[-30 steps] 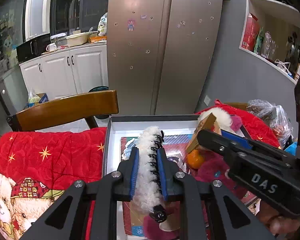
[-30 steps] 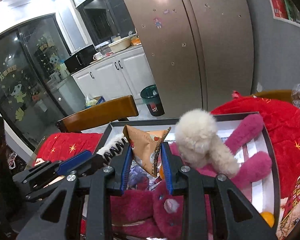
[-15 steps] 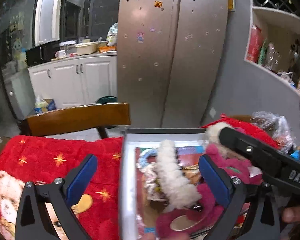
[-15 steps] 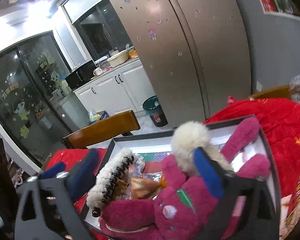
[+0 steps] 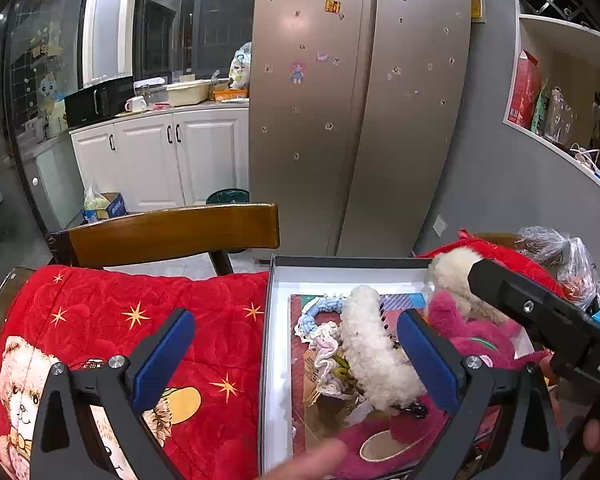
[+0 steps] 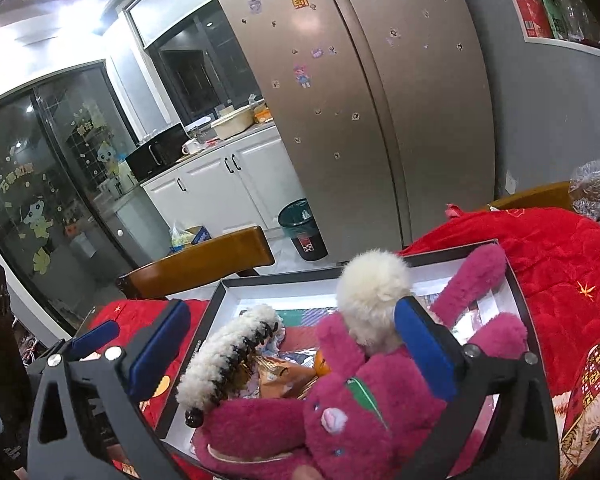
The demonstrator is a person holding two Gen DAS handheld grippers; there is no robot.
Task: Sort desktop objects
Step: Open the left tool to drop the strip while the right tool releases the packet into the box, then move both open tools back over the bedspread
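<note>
A dark-rimmed box (image 5: 271, 320) with a white inside sits on the red quilt. In it lie a white fluffy hair claw (image 5: 376, 354), a pink plush bear (image 5: 474, 346), a white pom-pom (image 5: 450, 276) and knitted bits. My left gripper (image 5: 296, 356) hangs open over the box's left edge and holds nothing. In the right wrist view my right gripper (image 6: 292, 350) is open above the box (image 6: 216, 304). Below it are the hair claw (image 6: 228, 356), the pink bear (image 6: 340, 408), the pom-pom (image 6: 372, 284) and a brown snack packet (image 6: 284, 374) beside an orange (image 6: 322, 362).
A wooden chair back (image 5: 172, 232) stands behind the red quilt (image 5: 140, 320). A plastic bag (image 5: 556, 256) lies at the far right. The right gripper's body (image 5: 540, 320) crosses the box's right side. Beyond are a bin (image 6: 304, 228), cabinets and a fridge.
Both grippers went from shut to wide open. The left let go of the fluffy hair claw and the right let go of the snack packet; both things now lie in the box.
</note>
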